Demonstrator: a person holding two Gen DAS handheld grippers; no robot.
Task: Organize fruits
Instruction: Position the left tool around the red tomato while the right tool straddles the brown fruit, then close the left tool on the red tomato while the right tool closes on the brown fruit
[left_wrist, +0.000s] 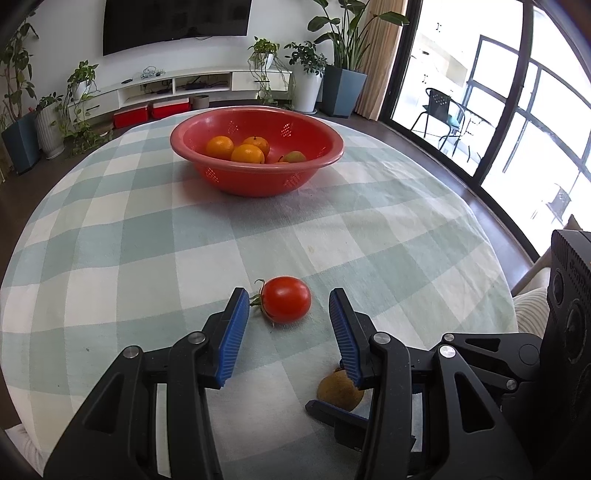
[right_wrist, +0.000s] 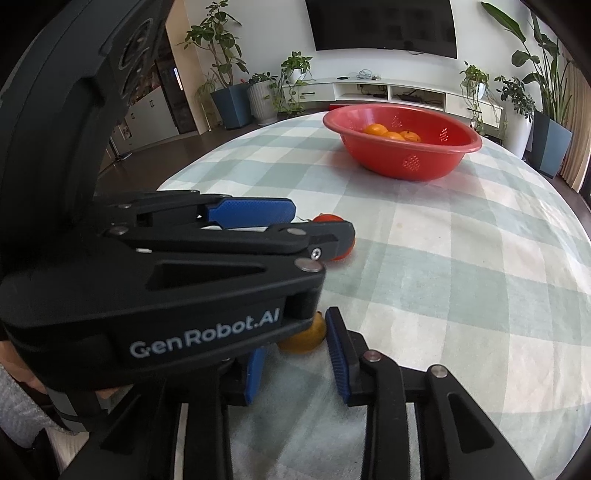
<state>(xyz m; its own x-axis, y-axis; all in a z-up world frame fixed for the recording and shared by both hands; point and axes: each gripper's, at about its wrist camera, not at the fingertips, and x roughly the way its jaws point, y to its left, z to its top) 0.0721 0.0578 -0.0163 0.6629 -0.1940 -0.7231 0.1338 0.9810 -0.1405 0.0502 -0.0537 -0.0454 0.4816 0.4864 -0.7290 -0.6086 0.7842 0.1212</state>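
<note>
Tomato (left_wrist: 287, 300) sits between your left gripper's (left_wrist: 288, 321) spread pads, untouched, low centre of frame. Your right gripper (right_wrist: 295, 350) pinches the brown-yellow fruit (right_wrist: 304, 338). Red bowl (left_wrist: 255, 181) waits straight ahead, upper centre.

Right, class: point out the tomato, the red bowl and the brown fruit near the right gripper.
tomato (left_wrist: 287, 300), left wrist view, middle of its red skin.
red bowl (left_wrist: 255, 181), left wrist view, front outer wall.
brown fruit (left_wrist: 338, 392), left wrist view, its visible left side.
</note>
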